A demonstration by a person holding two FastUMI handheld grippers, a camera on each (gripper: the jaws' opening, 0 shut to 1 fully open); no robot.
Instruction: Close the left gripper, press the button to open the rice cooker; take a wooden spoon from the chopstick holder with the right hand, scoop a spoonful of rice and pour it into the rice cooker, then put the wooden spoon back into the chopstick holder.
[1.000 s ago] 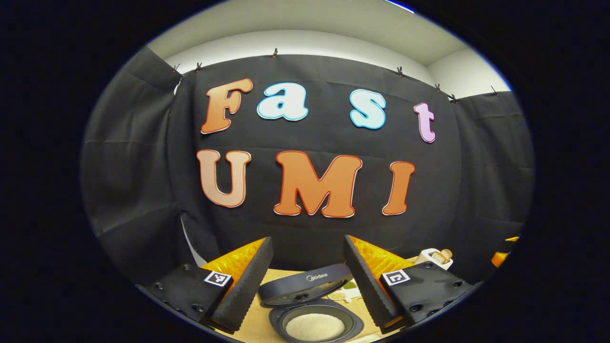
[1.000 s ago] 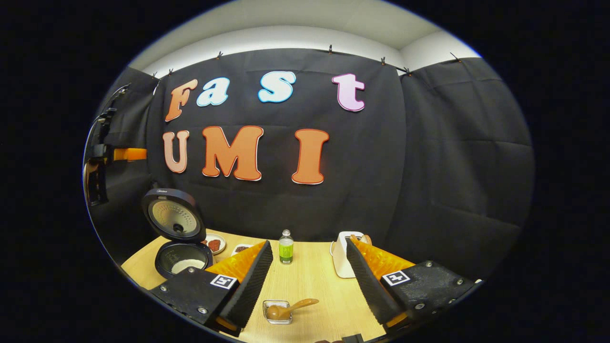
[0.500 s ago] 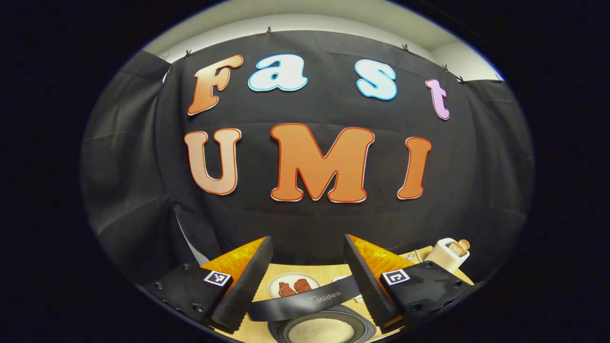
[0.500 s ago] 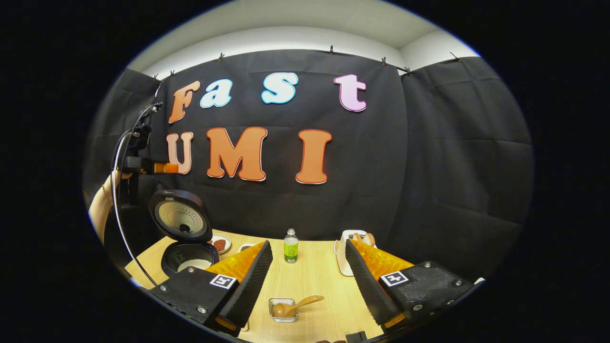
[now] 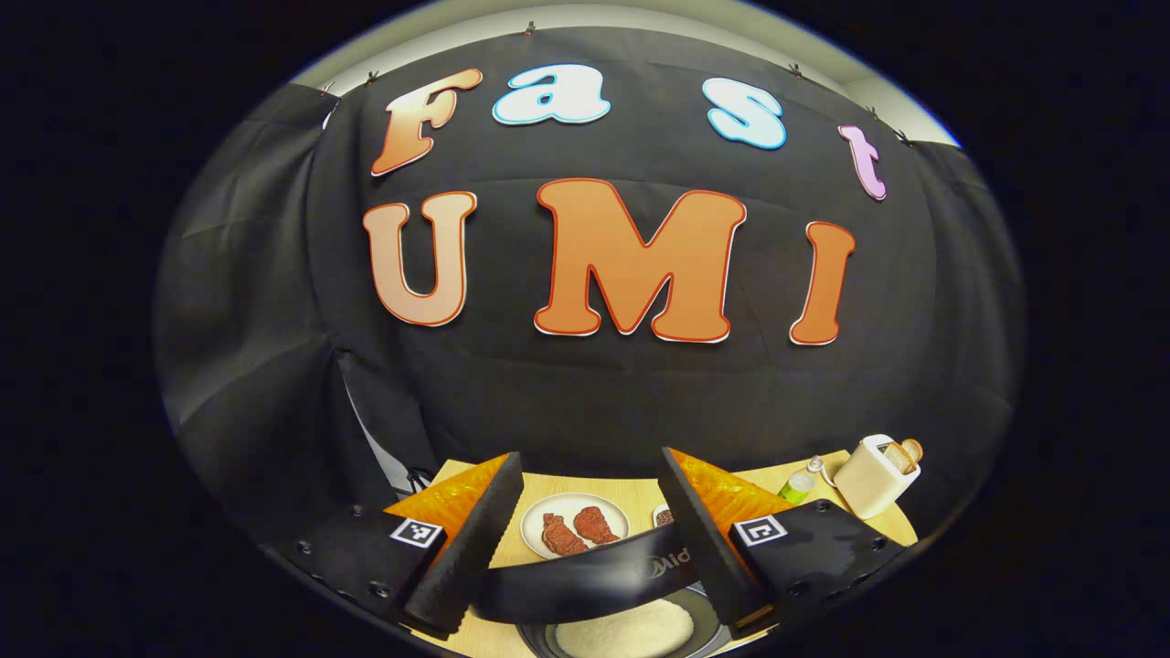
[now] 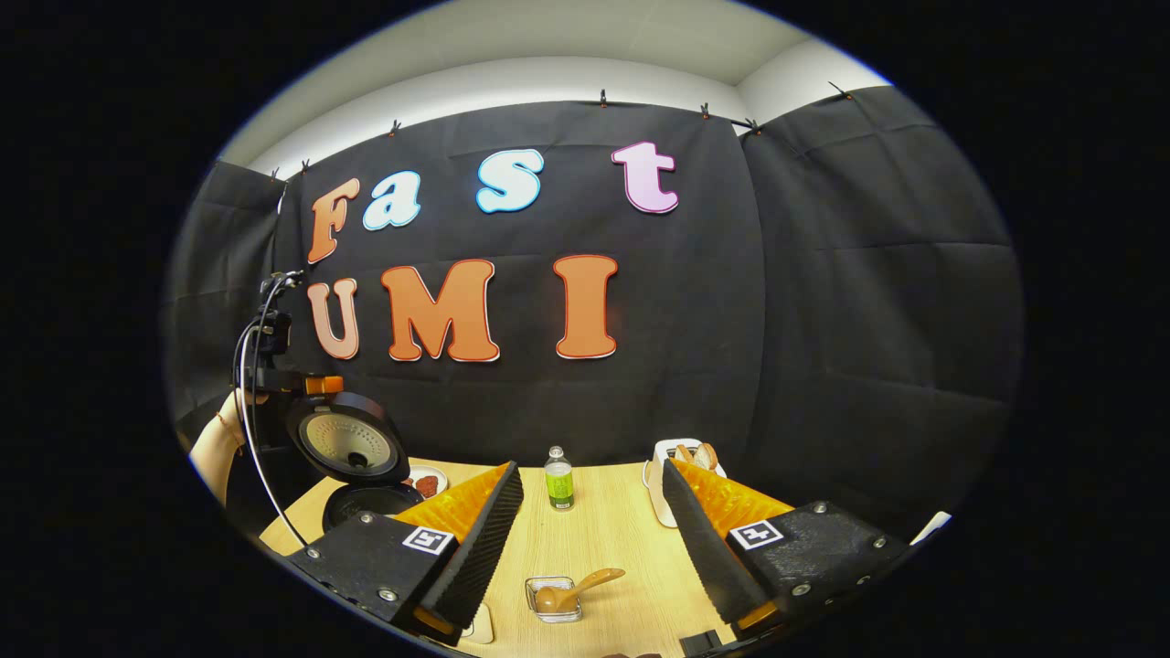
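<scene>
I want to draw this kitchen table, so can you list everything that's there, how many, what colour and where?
rice cooker: one, black, lid up, table's left end
rice: white, inside the cooker pot
plate of meat: one, white, two red-brown pieces, behind the cooker
bottle: one, green label, white cap, table's far middle
chopstick holder: one, cream, wooden handles inside, far right
glass dish: one, clear, near edge
wooden spoon: one, brown, bowl in the dish
table: one, light wood
left gripper: jaws open, above the cooker
right gripper: jaws open, above the dish
hand: one, far left, holding the left gripper
</scene>
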